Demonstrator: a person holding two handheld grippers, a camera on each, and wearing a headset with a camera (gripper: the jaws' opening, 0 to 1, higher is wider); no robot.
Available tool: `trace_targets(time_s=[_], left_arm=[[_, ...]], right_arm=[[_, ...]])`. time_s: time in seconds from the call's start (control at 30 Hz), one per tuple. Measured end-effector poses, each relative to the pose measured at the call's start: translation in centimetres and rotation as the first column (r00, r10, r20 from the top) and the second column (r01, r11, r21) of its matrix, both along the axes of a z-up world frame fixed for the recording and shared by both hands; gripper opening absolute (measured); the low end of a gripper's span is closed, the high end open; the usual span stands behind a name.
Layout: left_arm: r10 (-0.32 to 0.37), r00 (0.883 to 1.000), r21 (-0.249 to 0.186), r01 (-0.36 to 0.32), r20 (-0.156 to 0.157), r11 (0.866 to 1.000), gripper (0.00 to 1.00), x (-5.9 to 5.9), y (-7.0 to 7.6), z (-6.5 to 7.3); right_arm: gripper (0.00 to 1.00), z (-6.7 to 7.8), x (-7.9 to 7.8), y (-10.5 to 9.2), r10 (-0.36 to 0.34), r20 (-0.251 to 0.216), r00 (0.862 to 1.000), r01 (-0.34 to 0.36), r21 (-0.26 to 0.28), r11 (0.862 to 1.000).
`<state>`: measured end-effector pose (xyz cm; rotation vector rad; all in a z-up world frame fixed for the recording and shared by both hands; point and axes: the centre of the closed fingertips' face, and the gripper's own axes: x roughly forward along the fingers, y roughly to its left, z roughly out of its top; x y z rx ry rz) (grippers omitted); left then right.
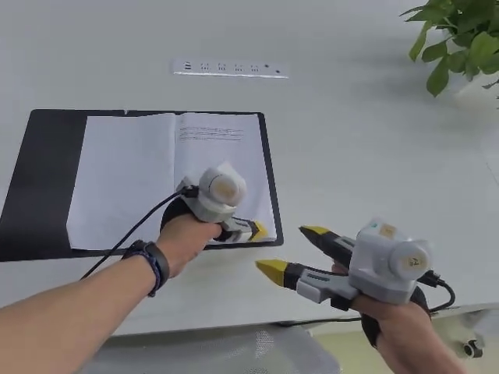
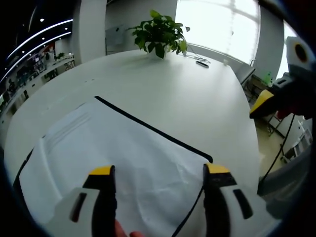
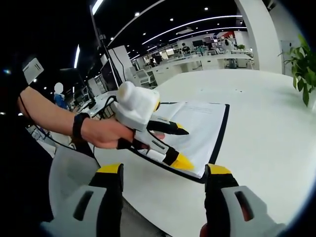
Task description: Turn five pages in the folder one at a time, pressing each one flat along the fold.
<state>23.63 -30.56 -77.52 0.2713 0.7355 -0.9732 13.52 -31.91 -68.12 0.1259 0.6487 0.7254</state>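
Over the bottom right corner of the open folder [image 1: 43, 179] on the tabletop [image 1: 351, 156], the left tool [image 2: 158, 173] hangs wide (nothing gripped). The right tool [image 1: 294, 249] hovers beside it, also wide. A turn looks about to begin: pinch the right page [image 1: 234, 167] and sweep it left.

Folder [image 1: 43, 183] — matt black cover, smooth white paper pages [image 1: 125, 179]; worktop [image 1: 351, 140] smooth, matt white; left claw [image 2: 158, 173] — white plastic, slightly glossy.
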Motion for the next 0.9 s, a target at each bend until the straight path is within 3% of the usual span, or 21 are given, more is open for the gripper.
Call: trace_targets(time_s=[0.23,0.3,0.57,0.9], left_arm=[[-0.035,0.999,0.035,0.035,0.019,0.999,0.74,-0.40,-0.10,-0.65],[-0.057,0.998,0.061,0.055,0.041,0.997,0.72,-0.44,0.08,-0.84],[-0.074,0.995,0.070,0.070,0.059,0.995,0.71,-0.41,0.21,-0.93],[-0.085,0.995,0.058,0.082,0.050,0.995,0.68,-0.18,0.38,-0.96]], right_arm=[[0.66,-0.05,0.15,-0.06,-0.001,-0.003,1.000,0.001,0.003,1.000],[0.65,-0.16,0.15,-0.13,0.000,-0.006,1.000,0.000,0.001,1.000],[0.64,-0.33,0.31,-0.24,0.000,-0.010,1.000,0.000,0.003,1.000],[0.64,-0.29,0.93,-0.32,-0.001,0.001,1.000,0.001,0.013,1.000]])
